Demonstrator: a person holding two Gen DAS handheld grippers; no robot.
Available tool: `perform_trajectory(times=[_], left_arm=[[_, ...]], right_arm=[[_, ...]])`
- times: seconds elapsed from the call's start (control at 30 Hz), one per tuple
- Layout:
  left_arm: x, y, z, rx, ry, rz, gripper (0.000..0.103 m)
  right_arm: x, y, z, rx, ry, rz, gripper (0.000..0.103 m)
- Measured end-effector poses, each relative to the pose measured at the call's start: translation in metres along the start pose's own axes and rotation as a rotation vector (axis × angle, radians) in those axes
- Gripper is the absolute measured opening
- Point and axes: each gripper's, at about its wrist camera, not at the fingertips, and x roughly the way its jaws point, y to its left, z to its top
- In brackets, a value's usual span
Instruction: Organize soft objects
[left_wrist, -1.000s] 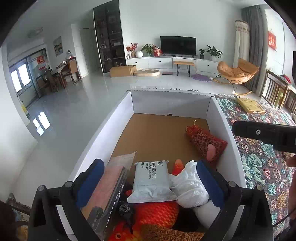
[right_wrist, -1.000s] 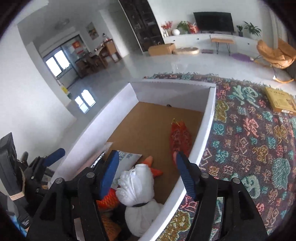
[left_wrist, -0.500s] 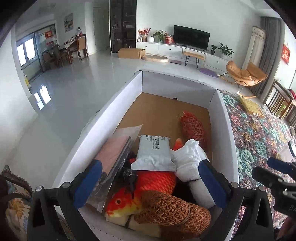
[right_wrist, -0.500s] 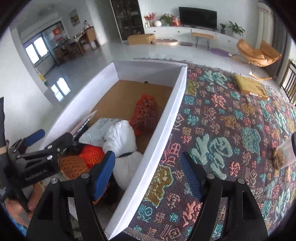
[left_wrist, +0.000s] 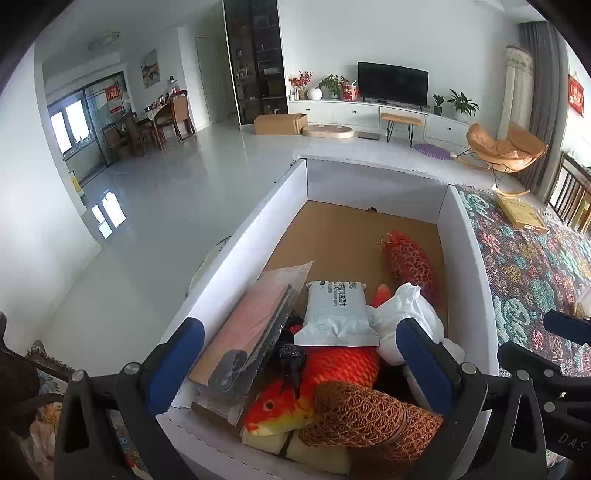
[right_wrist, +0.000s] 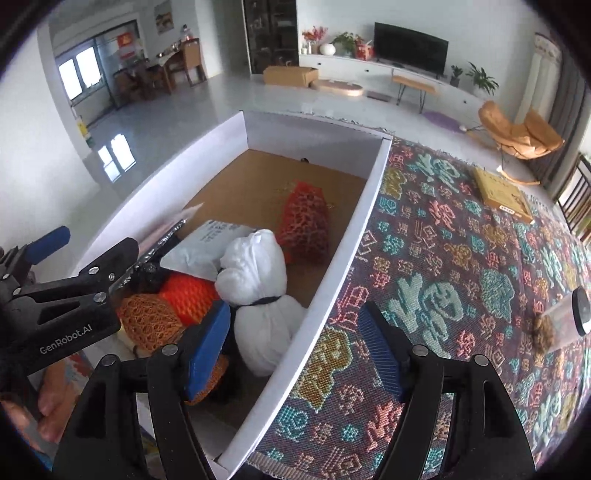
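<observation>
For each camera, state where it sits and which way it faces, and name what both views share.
Left wrist: on the left gripper, above the box's near end, facing down its length; open blue-padded fingers show.
Right wrist: on the right gripper, astride the box's right wall, facing the TV wall; open fingers, the left gripper and a hand show.
Shared: white box, white cloth bundle, red net pouch, fish plush.

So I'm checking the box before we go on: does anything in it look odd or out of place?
Yes: a flat packaged phone case leans tilted against the box wall's left side, rigid-looking among soft toys. Everything is piled at the near end; only the red net pouch lies apart.
</observation>
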Motion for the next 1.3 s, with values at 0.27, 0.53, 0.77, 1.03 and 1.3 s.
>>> perform_trajectory(times=[0.27, 0.53, 0.77, 1.03, 1.3], left_arm=[[-0.005, -0.003, -0.001, 0.012, -0.014, 0.020, 0.103], [-0.005, -0.004, -0.002, 0.014, -0.019, 0.033, 0.103], [-0.008, -0.004, -0.001, 0.013, -0.025, 0.042, 0.103], [-0.009, -0.004, 0.000, 0.012, -0.033, 0.052, 0.103], [-0.015, -0.003, -0.001, 0.002, -0.070, 0.059, 0.103]], right_arm=[[-0.003, 0.005, 0.000, -0.016, -0.001, -0.005, 0.076], [-0.004, 0.007, -0.002, -0.019, 0.001, -0.009, 0.076], [-0.007, 0.010, -0.002, -0.032, -0.004, -0.014, 0.076], [-0.005, 0.012, -0.002, -0.045, -0.002, -0.027, 0.076], [-0.007, 0.010, -0.003, -0.033, -0.011, -0.023, 0.076]])
